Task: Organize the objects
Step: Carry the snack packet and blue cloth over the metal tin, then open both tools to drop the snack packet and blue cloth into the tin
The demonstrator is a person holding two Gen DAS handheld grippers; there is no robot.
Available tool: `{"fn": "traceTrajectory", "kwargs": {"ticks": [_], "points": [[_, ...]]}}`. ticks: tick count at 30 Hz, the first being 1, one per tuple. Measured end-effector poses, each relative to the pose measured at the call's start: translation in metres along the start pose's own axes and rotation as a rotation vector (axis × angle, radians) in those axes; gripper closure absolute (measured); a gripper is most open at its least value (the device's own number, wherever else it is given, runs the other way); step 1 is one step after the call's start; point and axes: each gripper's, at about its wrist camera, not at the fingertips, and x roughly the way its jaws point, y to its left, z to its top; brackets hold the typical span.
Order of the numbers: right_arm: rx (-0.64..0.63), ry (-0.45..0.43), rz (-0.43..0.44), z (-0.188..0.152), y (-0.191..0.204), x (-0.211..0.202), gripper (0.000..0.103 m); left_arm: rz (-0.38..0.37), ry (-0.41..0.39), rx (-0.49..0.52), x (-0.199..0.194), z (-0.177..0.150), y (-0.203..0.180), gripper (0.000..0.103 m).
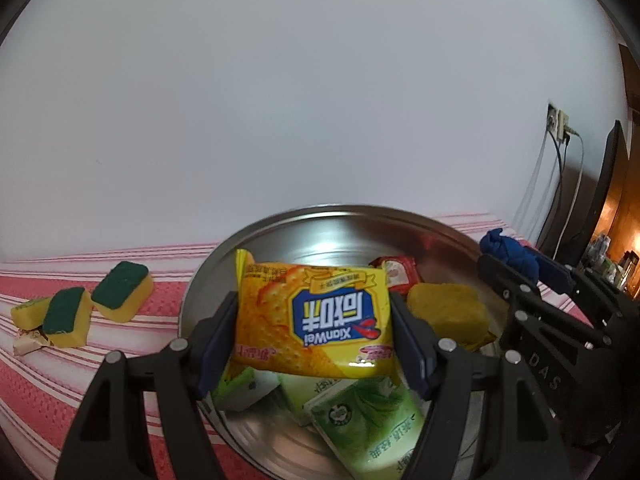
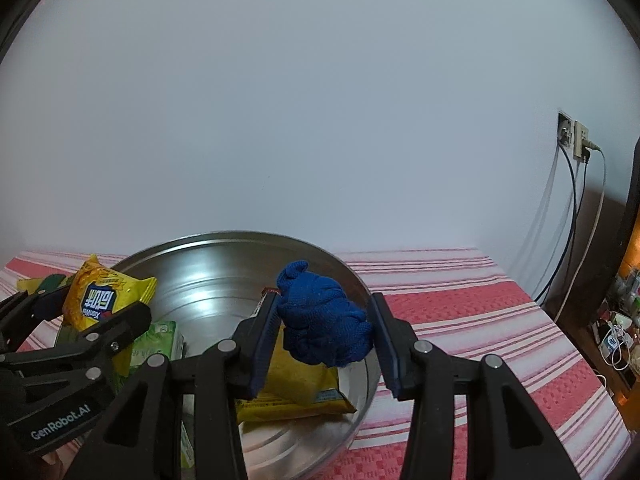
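Note:
My left gripper is shut on a yellow cracker packet, held over a large steel bowl. My right gripper is shut on a crumpled blue cloth above the same bowl, near its right rim. In the right wrist view the left gripper shows at the left with its yellow packet. In the left wrist view the right gripper and blue cloth show at the right. Inside the bowl lie green-and-white packets, a yellow packet and a small red sachet.
Three yellow sponges with green tops and a small wrapped sweet lie on the red-and-white striped cloth left of the bowl. A white wall stands behind. A wall socket with cables and dark furniture are at the right.

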Motion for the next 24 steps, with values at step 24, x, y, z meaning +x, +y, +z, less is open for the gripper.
{"fn": "traceTrajectory", "kwargs": {"ticks": [24], "points": [[0.055,0.065,0.143,-0.002,0.0,0.01,0.055,0.068,0.051,-0.006,0.013,-0.008,0.006,0.03]]}}
